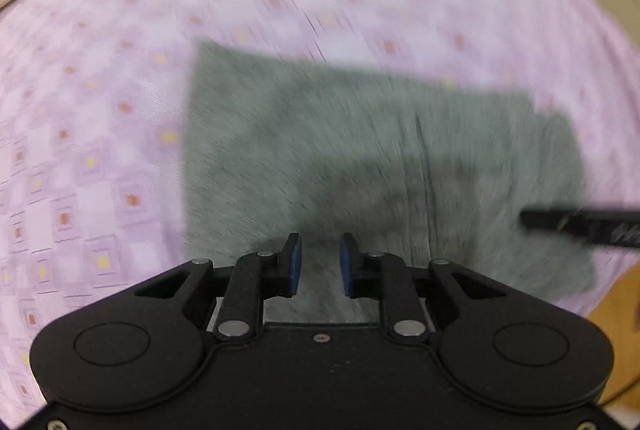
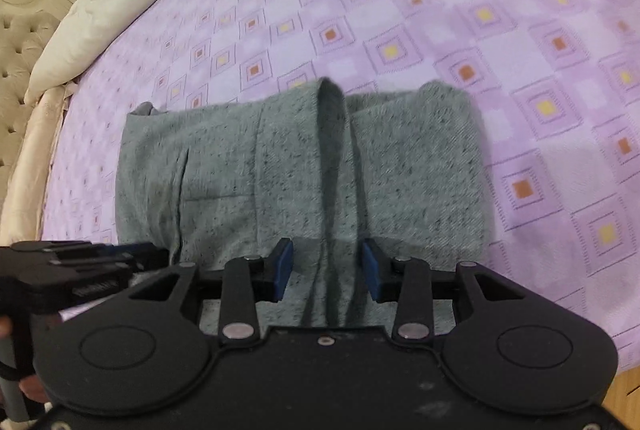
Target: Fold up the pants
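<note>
Both the left gripper and right gripper hang with jaws apart and empty just above the grey pants, which stretch folded beyond them on the bedspread; soft, light and limp, they likely want pinching at an edge.

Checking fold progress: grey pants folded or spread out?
Folded. The grey pants lie as a compact block on the purple bedsheet, a raised fold ridge down the middle, no legs extending.

Your left wrist view is heavily motion-blurred; the right is sharper. Both have soft, even light, faint shadows on the pants, and fisheye-bent edges.
</note>
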A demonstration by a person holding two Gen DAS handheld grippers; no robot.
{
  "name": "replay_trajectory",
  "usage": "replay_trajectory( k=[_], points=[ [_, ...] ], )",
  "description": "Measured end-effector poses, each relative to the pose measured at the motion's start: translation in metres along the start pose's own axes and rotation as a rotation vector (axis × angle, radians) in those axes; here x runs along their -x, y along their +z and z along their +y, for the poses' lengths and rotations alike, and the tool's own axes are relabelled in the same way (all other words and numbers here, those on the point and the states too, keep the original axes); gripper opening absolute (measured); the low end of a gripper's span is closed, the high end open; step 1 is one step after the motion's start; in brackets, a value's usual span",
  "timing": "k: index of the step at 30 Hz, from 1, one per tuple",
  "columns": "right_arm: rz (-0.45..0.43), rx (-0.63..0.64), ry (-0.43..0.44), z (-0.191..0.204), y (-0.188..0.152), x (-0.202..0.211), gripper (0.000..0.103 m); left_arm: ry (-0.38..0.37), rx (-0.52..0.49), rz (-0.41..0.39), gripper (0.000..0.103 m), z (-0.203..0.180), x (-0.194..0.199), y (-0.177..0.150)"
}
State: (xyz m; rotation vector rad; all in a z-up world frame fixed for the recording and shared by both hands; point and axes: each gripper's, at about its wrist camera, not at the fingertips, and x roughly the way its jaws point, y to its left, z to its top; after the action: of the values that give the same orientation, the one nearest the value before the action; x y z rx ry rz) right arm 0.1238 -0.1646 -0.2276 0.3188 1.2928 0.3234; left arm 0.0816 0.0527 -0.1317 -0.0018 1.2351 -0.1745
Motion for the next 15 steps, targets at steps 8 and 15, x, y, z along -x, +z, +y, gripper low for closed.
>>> replay_trajectory(
  k=[8,15],
  points=[
    [-0.005,0.001,0.051,0.011,-0.009,-0.008,0.012,0.133,0.105,-0.031,0.030,0.067,0.032,-0.017],
    [-0.131,0.240,0.004,0.061,-0.010,0.054,0.008,0.179,0.180,-0.016,0.030,0.092,0.032,-0.031]
  ],
)
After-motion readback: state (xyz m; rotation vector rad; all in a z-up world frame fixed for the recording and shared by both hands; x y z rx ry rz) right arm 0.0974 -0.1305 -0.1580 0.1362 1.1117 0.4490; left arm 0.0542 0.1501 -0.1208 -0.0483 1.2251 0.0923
